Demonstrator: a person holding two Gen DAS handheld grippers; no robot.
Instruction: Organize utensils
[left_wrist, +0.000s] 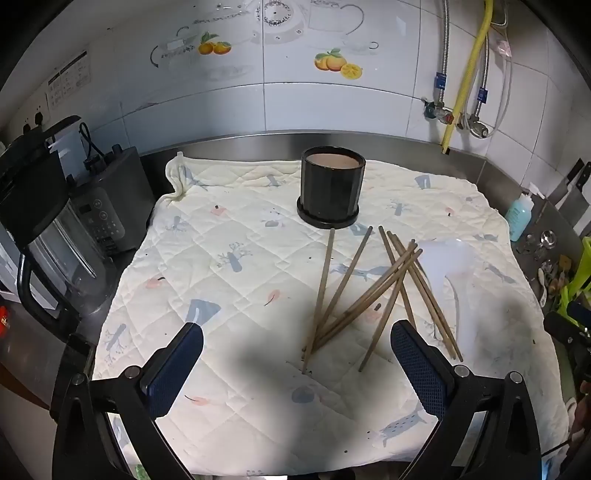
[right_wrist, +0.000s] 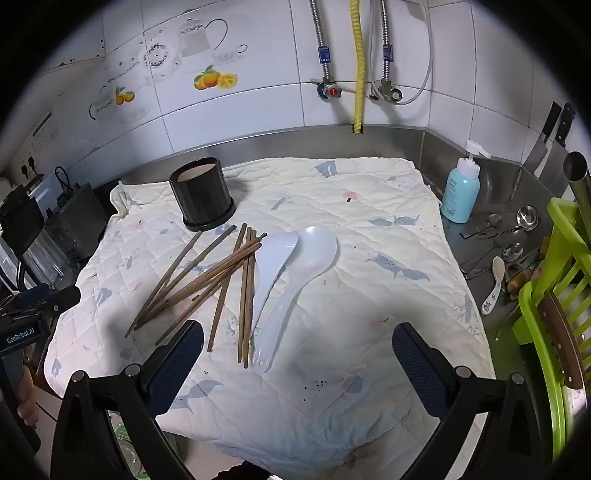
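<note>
Both grippers hover over the quilted cloth (right_wrist: 369, 229) spread on the steel counter. The left gripper (left_wrist: 296, 354) has its jaws spread wide with nothing between them; its right-hand finger (left_wrist: 417, 369) sits over the near ends of the chopsticks (left_wrist: 369, 291), though I cannot tell if it touches them. The right gripper (right_wrist: 297, 350) is just as wide open and holds nothing.

The brown chopsticks lie loose and crossed on the cloth, fanned out just in front of the black holder (right_wrist: 201, 195), which stands upright on its saucer toward the back. Just beside the sticks, on their right, 2 white plastic spoons (right_wrist: 295, 266) lie side by side, bowls toward the wall, handles toward me.

Off the cloth to the right stands a blue soap bottle (right_wrist: 460, 192), with a green dish rack (right_wrist: 554, 295) near it.
</note>
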